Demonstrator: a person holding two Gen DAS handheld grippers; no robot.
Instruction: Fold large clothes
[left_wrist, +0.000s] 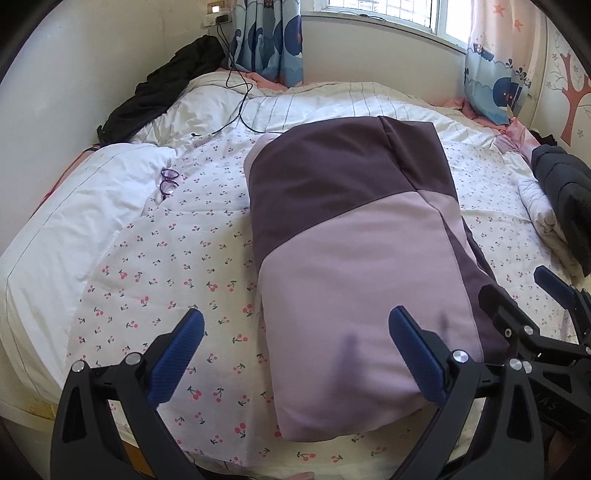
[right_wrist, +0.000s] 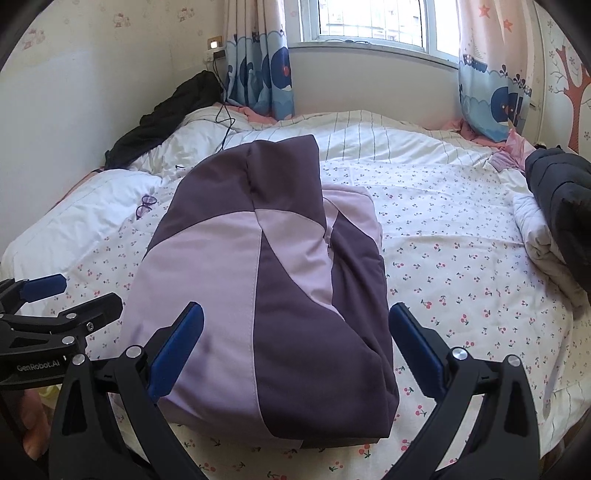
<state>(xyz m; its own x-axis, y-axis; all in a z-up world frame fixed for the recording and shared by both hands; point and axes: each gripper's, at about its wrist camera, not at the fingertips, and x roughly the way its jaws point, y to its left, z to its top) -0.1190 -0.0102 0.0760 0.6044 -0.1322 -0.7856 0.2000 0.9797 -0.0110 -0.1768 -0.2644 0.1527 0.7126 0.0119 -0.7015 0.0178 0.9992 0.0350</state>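
Left tool (left_wrist: 295, 356): fingers spread wide, grasping nothing, hanging over the near left corner of the jacket (left_wrist: 354, 240). Right tool (right_wrist: 295, 350): likewise released and empty, straddling the near edge.

Jacket: two-tone purple and lilac, lying as a thick folded bundle at centre frame on the bed (left_wrist: 166, 258), over the cherry-print sheet.

Handling, by judgement: padded, soft, bulky yet fairly light; the smooth shell is probably slipping easily, so pinching several layers together at the near corners is looking safest.

Writing: "GenRobot.AI" is showing on the left tool's body, lower left of the right wrist view. Nothing else is legible.
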